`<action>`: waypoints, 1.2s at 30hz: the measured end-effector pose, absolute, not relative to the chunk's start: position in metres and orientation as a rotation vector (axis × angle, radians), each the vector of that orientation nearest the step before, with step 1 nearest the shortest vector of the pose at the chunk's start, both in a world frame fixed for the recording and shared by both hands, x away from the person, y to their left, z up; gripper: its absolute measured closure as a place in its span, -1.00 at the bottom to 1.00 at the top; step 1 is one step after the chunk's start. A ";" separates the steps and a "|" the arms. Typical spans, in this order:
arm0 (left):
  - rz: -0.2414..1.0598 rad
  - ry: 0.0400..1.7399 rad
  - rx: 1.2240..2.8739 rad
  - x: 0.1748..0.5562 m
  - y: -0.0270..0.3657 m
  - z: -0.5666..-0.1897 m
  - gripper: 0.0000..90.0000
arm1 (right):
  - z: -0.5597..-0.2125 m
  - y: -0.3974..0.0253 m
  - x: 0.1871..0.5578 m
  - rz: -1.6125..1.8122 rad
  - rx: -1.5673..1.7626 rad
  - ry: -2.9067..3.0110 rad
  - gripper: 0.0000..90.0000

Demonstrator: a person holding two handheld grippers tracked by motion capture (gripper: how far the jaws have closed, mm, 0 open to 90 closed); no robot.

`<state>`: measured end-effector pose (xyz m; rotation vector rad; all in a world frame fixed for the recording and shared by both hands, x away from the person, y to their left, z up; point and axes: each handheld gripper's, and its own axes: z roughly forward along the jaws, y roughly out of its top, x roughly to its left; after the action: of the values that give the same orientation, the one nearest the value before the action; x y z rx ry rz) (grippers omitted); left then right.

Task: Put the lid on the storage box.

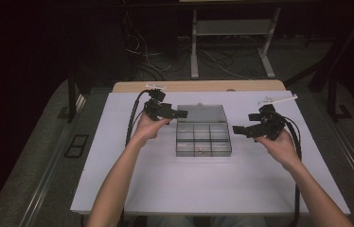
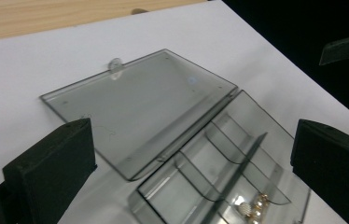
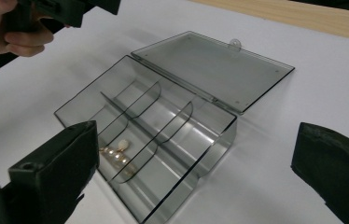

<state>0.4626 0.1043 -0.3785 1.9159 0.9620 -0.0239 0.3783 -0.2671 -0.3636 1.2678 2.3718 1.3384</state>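
Note:
A clear grey compartment box [image 1: 202, 140] sits mid-table with its lid [image 1: 201, 113] swung open and lying flat behind it. A small piece of pearl and gold jewellery [image 3: 115, 152] lies in a front middle compartment, also seen as jewellery [image 2: 252, 208] in the left gripper view. My left gripper [image 1: 181, 114] hovers at the lid's left end, jaws wide apart and empty, looking over the lid [image 2: 144, 102] and box [image 2: 219, 182]. My right gripper [image 1: 237, 129] hangs just right of the box [image 3: 149, 135], open and empty, facing the lid [image 3: 214, 67].
The box rests on a white board [image 1: 165, 179] laid over a wooden tabletop [image 1: 199, 86]. A white strip [image 1: 277, 99] lies at the back right corner and a small white tag [image 1: 155, 85] at the back left. Cables and a desk frame [image 1: 232, 42] lie beyond.

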 end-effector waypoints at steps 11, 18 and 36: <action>0.004 1.052 1.833 0.474 0.118 -0.387 -1.00 | -0.372 -0.268 0.407 1.322 1.348 2.352 -0.99; 0.010 1.103 1.807 0.480 0.121 -0.396 -1.00 | -0.376 -0.266 0.422 1.311 1.381 2.347 -0.99; -0.052 1.197 1.783 0.492 0.115 -0.421 -1.00 | -0.394 -0.263 0.456 1.308 1.487 2.310 -0.99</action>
<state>0.4924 0.1152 -0.4207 1.7829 1.1972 -0.0518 0.4563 -0.2628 -0.3938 1.4871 2.3101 1.3080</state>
